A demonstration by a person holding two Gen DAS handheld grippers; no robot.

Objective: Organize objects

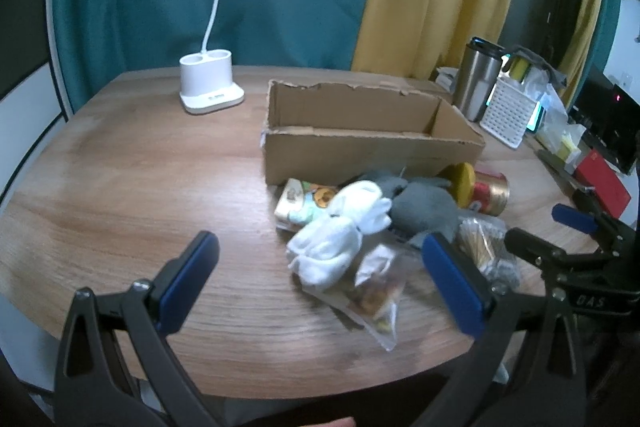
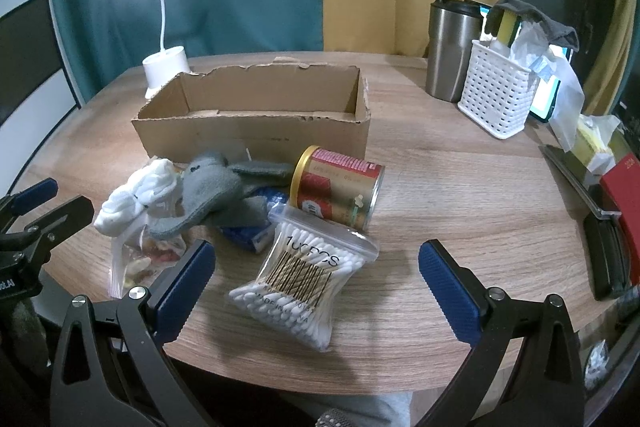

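Both tools wide open, nothing held: left tool (image 1: pixel 320 275), right tool (image 2: pixel 316 279). Pile on surface (image 2: pixel 460 195) just before the empty cardboard box (image 2: pixel 256 131): white socks (image 2: pixel 136 195), grey socks (image 2: pixel 212 195), can (image 2: pixel 340 191) on its side, cotton-swab bag (image 2: pixel 304 279). Risks: can probably rolls if nudged; slick bag may slip from the pads.

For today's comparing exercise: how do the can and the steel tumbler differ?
The can lies on its side near the cardboard box; the tumbler stands upright beside the white basket. The can is red and gold with a printed label; the tumbler is plain silver with a dark lid. Both are round metal containers.
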